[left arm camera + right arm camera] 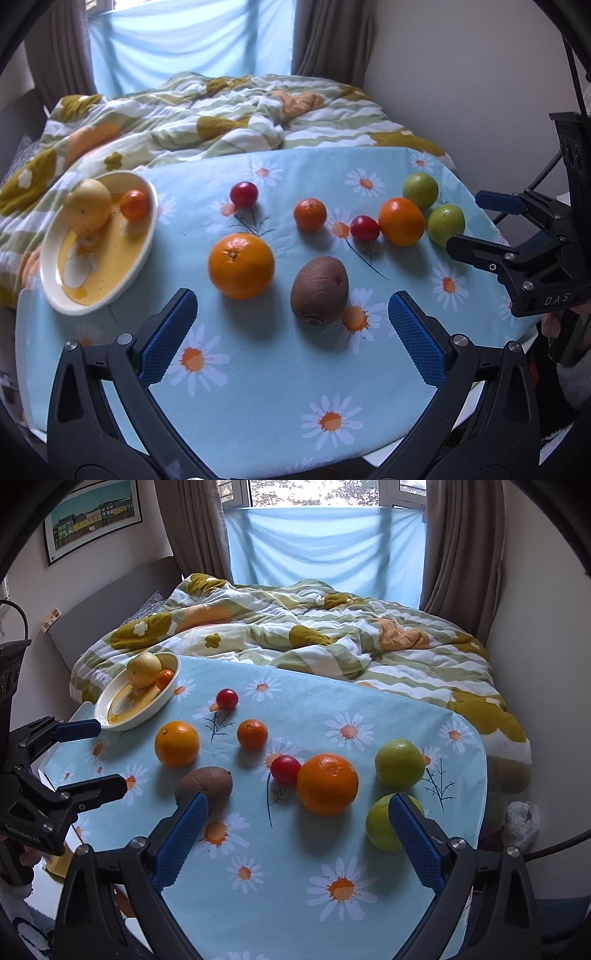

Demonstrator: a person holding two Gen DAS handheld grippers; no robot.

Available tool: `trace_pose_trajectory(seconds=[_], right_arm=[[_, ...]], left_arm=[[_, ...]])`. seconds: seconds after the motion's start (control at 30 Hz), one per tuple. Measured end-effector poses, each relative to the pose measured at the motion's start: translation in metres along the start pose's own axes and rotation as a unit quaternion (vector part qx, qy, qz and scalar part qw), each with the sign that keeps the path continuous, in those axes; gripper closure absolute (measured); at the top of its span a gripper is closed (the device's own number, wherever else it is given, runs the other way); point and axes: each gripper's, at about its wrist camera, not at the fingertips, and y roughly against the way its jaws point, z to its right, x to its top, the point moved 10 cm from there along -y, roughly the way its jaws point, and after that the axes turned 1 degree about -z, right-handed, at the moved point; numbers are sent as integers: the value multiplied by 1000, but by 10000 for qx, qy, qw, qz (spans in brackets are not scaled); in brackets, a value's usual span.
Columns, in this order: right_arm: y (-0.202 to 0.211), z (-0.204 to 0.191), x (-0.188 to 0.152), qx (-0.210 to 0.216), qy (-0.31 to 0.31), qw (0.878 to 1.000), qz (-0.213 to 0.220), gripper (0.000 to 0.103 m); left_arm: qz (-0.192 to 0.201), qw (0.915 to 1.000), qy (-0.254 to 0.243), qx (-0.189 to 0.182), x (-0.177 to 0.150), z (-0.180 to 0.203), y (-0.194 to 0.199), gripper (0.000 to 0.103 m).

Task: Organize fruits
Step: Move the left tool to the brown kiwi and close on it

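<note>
A white and yellow bowl (55,291) (107,716) at the table's left holds a yellow pear (88,205) and a small orange (133,205). Loose on the daisy cloth lie a large orange (241,265), a kiwi (320,290), a small orange (310,214), two red fruits (243,193) (364,228), another orange (401,221) and two green fruits (420,190) (446,220). My left gripper (291,332) is open and empty, just before the kiwi. My right gripper (297,840) is open and empty, near an orange (327,783) and a green fruit (380,827).
The table (258,904) stands against a bed with a rumpled striped quilt (332,635). A curtained window (325,546) is behind it. The right gripper shows at the right edge of the left wrist view (491,229). A white bag (521,823) lies on the floor at right.
</note>
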Motion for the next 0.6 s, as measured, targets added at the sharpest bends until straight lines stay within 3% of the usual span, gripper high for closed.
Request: trace_pose_trajectory(seconds=[0.27, 0.47, 0.5, 0.53, 0.6], right_arm=[[-32, 15, -7, 46, 461, 9989, -122, 6], [-47, 16, -4, 59, 925, 9955, -173, 13], [-49, 15, -3, 58, 1003, 9948, -187, 13], [-51, 15, -4, 62, 1066, 9941, -194, 15], [-55, 16, -4, 82, 1172, 9928, -225, 17]], left_arm=[[-335, 9993, -150, -87, -14, 20, -50, 4], [-476, 9986, -218, -83, -17, 26, -73, 4], [-493, 9985, -236, -79, -18, 28, -76, 7], [-522, 9983, -261, -72, -19, 29, -79, 17], [-637, 9975, -310, -32, -21, 30, -85, 23]])
